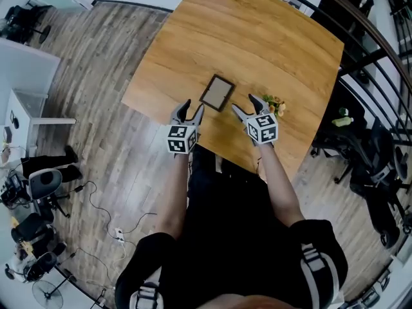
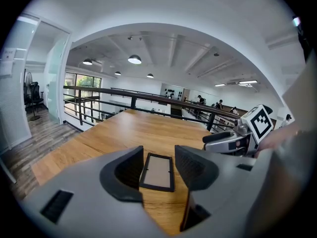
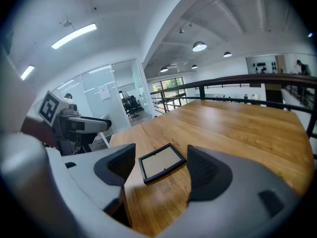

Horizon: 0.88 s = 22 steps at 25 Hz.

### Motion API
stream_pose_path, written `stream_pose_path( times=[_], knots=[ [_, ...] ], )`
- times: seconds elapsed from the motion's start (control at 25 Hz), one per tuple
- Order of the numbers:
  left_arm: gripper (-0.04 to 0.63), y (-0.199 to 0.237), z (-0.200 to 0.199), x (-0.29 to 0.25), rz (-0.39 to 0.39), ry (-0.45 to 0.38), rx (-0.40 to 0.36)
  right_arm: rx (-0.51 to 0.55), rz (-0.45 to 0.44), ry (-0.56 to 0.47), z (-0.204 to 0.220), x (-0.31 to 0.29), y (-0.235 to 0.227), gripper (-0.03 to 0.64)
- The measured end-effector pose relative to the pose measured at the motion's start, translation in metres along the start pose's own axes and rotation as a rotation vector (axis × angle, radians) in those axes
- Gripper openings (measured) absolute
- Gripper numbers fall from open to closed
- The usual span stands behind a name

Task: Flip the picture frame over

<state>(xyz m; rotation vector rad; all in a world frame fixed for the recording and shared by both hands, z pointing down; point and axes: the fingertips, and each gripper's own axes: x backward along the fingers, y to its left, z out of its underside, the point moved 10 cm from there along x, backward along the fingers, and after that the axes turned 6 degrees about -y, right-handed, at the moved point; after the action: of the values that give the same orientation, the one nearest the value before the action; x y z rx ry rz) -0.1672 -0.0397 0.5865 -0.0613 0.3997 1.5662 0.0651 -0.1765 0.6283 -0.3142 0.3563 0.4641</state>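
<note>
A black rectangular picture frame (image 1: pixel 217 93) with a pale, dull panel is seen lying flat on a light brown wooden counter (image 1: pixel 257 37), near the edge closest to the person. Two hand-held tongs are held low over that edge, one at each side of the picture frame.

The left tongs (image 1: pixel 194 106) are released, with the jaws set wide apart and nothing gripped. In the left gripper view, the picture frame is framed in the gap between the two jaws, just ahead of their tips and apart from them, with its short side turned towards the tongs.

The right tongs (image 1: pixel 244 103) are likewise released, with the jaws spread wide and nothing pressed by the pads. In the right gripper view, the picture frame is seen through the gap between the jaws, just beyond the tips and turned at an angle, with one corner pointing away.

From the head view, the picture frame is placed between the two tongs and slightly beyond them, and is touched by neither. The tips of both tongs are angled inwards towards it. A small bunch of yellow and green flowers (image 1: pixel 273 103) is seen on the counter just beside the outer side of the right tongs.
</note>
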Motion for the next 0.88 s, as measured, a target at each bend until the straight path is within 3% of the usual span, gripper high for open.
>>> stream_pose_path(
  times=[0.32, 0.88],
  knots=[
    [0.203, 0.026, 0.015, -0.020, 0.039, 0.059, 0.029, -0.028, 0.033, 0.051, 0.013, -0.020, 0.005, 0.329],
    [0.203, 0.055, 0.056, -0.081, 0.142, 0.252, -0.039, -0.156, 0.094, 0.108, 0.037, -0.053, 0.010, 0.329]
  ],
)
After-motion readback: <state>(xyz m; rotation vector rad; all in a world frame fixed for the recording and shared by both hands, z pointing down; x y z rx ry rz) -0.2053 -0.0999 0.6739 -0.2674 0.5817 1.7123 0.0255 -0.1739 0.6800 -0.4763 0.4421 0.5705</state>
